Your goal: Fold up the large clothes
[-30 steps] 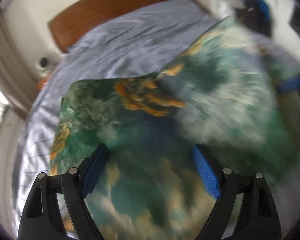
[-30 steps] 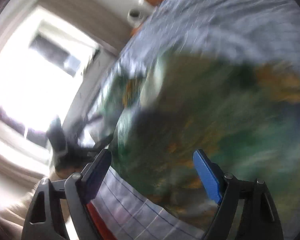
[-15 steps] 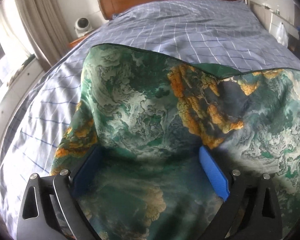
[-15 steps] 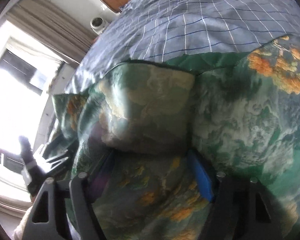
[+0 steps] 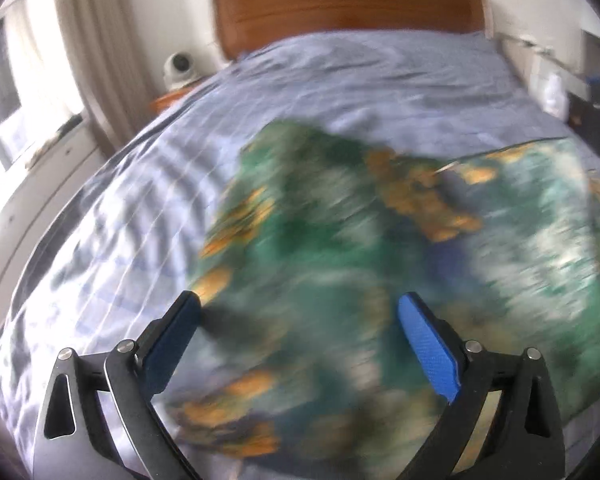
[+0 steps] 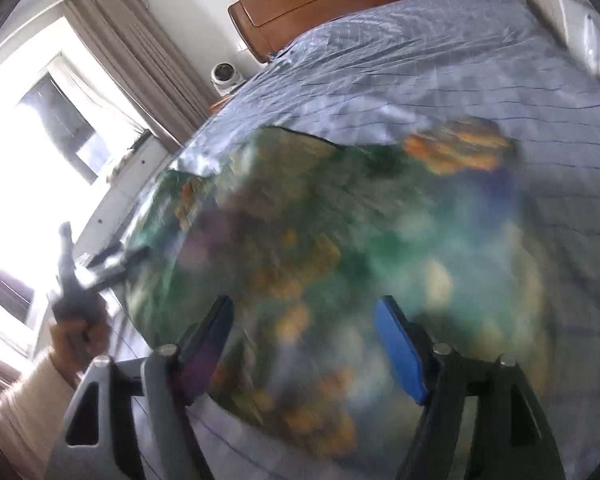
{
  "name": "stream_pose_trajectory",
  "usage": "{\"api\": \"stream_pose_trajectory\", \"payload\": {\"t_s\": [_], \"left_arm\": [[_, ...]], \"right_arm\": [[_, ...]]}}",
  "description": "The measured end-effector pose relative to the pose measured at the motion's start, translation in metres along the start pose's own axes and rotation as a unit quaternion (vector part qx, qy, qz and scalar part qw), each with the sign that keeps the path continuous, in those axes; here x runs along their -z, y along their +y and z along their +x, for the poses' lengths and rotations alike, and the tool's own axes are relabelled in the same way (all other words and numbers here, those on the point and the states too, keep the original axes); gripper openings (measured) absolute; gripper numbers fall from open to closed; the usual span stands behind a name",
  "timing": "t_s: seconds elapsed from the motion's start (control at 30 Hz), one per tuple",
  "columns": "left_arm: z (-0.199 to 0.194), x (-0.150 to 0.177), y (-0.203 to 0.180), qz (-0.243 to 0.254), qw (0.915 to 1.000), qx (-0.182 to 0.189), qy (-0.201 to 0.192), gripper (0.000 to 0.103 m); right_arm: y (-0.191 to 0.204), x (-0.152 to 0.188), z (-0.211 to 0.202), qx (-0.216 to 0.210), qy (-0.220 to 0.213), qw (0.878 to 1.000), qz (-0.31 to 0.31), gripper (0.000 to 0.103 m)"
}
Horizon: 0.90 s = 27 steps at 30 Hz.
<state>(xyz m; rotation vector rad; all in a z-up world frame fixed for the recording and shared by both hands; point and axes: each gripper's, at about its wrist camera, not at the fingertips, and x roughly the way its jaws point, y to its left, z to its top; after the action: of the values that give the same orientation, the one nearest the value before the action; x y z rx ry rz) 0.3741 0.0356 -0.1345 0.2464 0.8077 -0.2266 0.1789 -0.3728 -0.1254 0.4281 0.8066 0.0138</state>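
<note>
Both hand-held grippers have swung away from the green garment (image 5: 340, 248), left (image 5: 300, 320) wide open, right (image 6: 304, 328) opening, letting it settle folded on the bed (image 5: 380, 76).

A bed (image 5: 360, 80) with blue checked bedding met a wooden headboard (image 5: 348, 8) against a pale wall; beige curtains (image 6: 140, 68) framed a bright window (image 6: 28, 140), beside perhaps a nightstand (image 5: 168, 98).
</note>
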Motion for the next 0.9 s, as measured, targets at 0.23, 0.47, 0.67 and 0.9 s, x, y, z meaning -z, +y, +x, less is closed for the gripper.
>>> {"api": "stream_pose_trajectory", "payload": {"t_s": [0.23,0.47,0.67,0.9], "left_arm": [[0.01,0.009,0.037,-0.082,0.9957,0.01,0.041,0.102],[-0.067,0.018,0.006,-0.029,0.9995,-0.005,-0.012,0.101],[-0.128,0.042,-0.037,0.009,0.999,-0.027,-0.035,0.102],[-0.169,0.068,-0.076,0.024,0.9985,-0.037,-0.034,0.102]], "right_arm": [[-0.042,0.035,-0.014,0.003,0.006,0.999,0.048,0.067],[-0.013,0.041,-0.056,0.021,-0.03,0.999,0.032,0.075],[0.007,0.06,-0.087,0.007,-0.062,0.997,0.043,0.084],[0.033,0.085,-0.126,0.038,-0.082,0.996,0.005,0.091]]}}
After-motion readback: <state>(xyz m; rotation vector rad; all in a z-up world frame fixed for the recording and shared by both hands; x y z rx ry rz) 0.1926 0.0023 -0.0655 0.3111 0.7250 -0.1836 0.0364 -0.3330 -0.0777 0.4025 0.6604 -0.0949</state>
